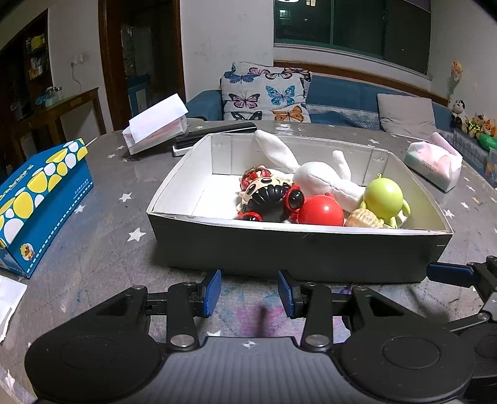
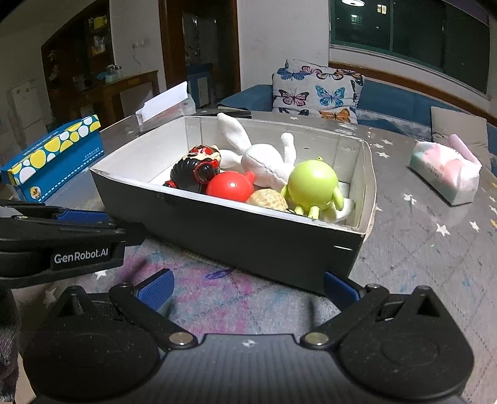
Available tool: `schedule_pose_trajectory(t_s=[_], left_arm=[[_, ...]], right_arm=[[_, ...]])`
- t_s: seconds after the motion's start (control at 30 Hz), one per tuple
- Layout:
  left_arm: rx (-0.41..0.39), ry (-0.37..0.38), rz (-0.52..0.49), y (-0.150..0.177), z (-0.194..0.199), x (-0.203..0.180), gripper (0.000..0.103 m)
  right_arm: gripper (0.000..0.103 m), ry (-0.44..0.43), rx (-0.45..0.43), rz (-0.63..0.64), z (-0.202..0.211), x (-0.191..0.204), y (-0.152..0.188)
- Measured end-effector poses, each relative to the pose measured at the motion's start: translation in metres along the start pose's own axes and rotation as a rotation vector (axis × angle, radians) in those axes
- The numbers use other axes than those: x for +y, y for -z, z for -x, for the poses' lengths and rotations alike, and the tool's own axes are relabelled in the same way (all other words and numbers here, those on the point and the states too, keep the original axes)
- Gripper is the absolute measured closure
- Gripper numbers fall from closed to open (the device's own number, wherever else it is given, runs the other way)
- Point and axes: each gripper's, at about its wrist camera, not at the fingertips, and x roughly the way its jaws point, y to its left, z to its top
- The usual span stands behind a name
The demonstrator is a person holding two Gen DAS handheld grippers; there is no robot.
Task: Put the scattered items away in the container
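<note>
The room is dim, lit from a ceiling lamp mirrored in the dark night window [image 1: 351,23] with its green frame. Below it a blue sofa [image 1: 341,96] runs along the white wall, carrying a butterfly-print cushion [image 1: 264,93] and a plain grey cushion [image 1: 407,113]. Small plush toys [image 1: 466,118] crowd the sofa's far right end. A dark wooden door frame [image 1: 108,62] stands beside a brown wooden side table [image 1: 74,102]. The grey star-patterned tablecloth [image 1: 102,223] covers the table in front.

In the black open cardboard box [image 1: 279,245] on the grey star-printed surface [image 1: 102,223]: white cloth rabbit [image 1: 320,178] behind red ball [image 1: 321,210], green round figure [image 1: 383,194] rightmost, black-haired doll head [image 1: 267,199] leftmost.
</note>
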Motion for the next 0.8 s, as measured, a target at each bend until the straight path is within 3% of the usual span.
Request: schedule_pose_trajectory(t_s=[0.8], left_arm=[[0.028,-0.022,-0.016,-0.002,-0.015,0.005,0.061]], right_arm=[[0.0,0.004,0.086,-0.074,-0.019,0.0,-0.007]])
